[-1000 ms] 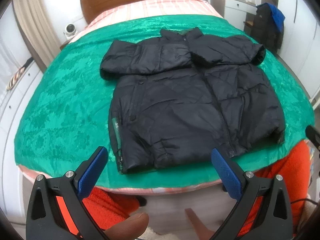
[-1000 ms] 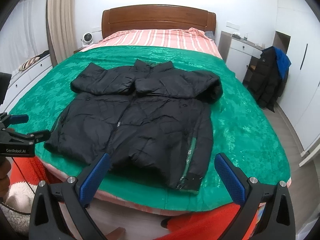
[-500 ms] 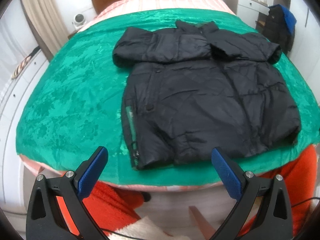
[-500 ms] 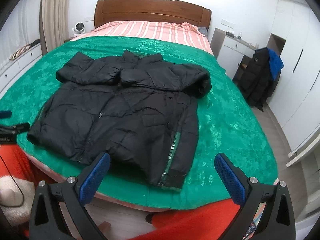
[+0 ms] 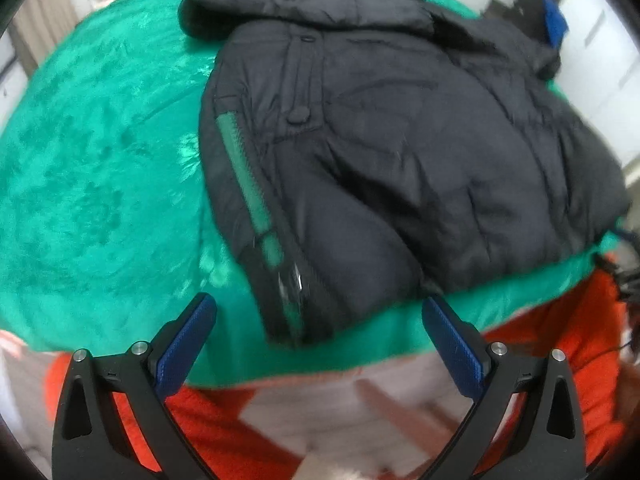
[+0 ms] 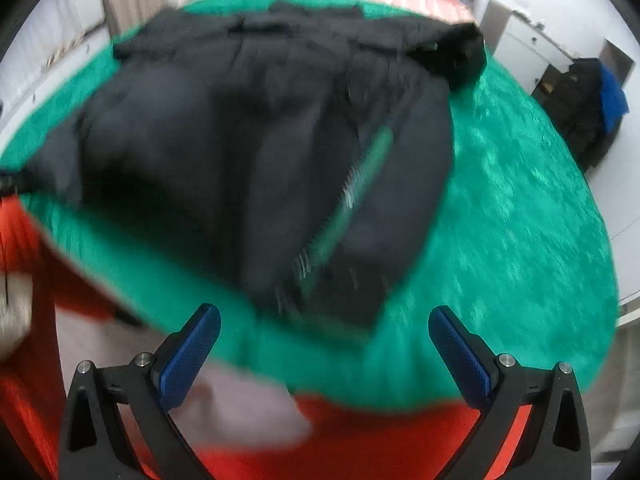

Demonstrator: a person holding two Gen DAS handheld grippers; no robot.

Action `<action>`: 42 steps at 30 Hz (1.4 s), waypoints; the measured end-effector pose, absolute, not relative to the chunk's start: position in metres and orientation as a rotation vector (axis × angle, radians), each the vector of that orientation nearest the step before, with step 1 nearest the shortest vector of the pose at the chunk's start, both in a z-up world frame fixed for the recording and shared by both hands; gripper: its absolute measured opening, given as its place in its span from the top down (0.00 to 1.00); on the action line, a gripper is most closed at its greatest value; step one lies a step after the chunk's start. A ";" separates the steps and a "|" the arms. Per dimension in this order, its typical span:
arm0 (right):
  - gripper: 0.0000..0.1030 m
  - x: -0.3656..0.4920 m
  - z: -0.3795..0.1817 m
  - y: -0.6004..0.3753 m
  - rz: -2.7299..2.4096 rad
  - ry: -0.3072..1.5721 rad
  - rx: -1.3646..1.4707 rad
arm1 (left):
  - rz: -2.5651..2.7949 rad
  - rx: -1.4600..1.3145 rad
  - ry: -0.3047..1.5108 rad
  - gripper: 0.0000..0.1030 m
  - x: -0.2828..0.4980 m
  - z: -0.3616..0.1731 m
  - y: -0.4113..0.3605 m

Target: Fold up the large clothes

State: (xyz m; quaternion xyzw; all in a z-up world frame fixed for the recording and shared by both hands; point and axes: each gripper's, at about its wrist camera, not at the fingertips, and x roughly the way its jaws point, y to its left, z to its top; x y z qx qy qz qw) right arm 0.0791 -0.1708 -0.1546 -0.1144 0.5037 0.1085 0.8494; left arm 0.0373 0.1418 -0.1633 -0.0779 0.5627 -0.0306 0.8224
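1. As both grippers close in vs 0.5 s ago, the black jacket [image 5: 380, 152] fills far more of each view; its near hem corners now sit just ahead of the jaws, on the green bedspread [image 5: 100, 184].
2. Left gripper [image 5: 318, 330]: jaws spread wide, empty, hem corner w/ green zip between and just beyond them.
3. Right gripper [image 6: 324, 340]: same, wide apart, nothing held.
4. Likely approach to grab the hem for the first fold; no contact yet.
5. Right view heavily blurred; collar cut off in left view.
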 end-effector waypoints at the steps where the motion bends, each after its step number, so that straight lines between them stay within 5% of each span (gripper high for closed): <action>1: 0.01 0.088 -0.159 -0.168 0.192 1.038 -0.252 | -0.087 -0.199 1.197 0.01 0.041 -0.164 0.144; 3: 0.15 0.095 -0.163 -0.171 0.134 1.009 -0.303 | -0.093 -0.189 1.210 0.01 0.046 -0.169 0.144; 5: 0.45 0.094 -0.154 -0.195 0.082 1.008 -0.247 | -0.070 -0.136 1.213 0.01 0.040 -0.167 0.144; 6: 0.47 0.092 -0.149 -0.211 0.030 1.000 -0.221 | -0.071 -0.120 1.194 0.01 0.033 -0.162 0.148; 15: 0.28 0.065 -0.135 -0.260 0.185 1.131 -0.149 | -0.092 -0.297 1.151 0.01 0.030 -0.153 0.198; 19: 0.13 0.074 -0.114 -0.289 0.278 1.051 0.197 | -0.081 -0.327 1.201 0.00 0.049 -0.167 0.198; 26: 0.13 0.124 -0.149 -0.286 0.284 1.109 0.415 | -0.227 -0.440 1.008 0.01 0.020 -0.120 0.218; 31: 0.13 0.135 -0.173 -0.263 0.313 1.197 0.422 | -0.115 -0.411 1.190 0.01 0.049 -0.161 0.208; 33: 0.16 0.137 -0.171 -0.253 0.306 1.207 0.364 | -0.038 -0.404 1.268 0.13 0.062 -0.184 0.200; 34: 0.34 0.136 -0.169 -0.251 0.306 1.209 0.341 | -0.007 -0.397 1.267 0.22 0.064 -0.184 0.199; 35: 0.57 0.134 -0.165 -0.249 0.315 1.208 0.326 | -0.014 -0.402 1.259 0.53 0.064 -0.182 0.196; 36: 0.62 0.132 -0.157 -0.249 0.306 1.201 0.299 | -0.090 -0.443 1.257 0.79 0.064 -0.176 0.192; 38: 0.75 0.129 -0.143 -0.245 0.293 1.179 0.234 | -0.076 -0.388 1.230 0.83 0.057 -0.158 0.184; 42: 0.77 0.119 -0.126 -0.236 0.271 1.159 0.123 | -0.075 -0.282 1.211 0.84 0.035 -0.142 0.172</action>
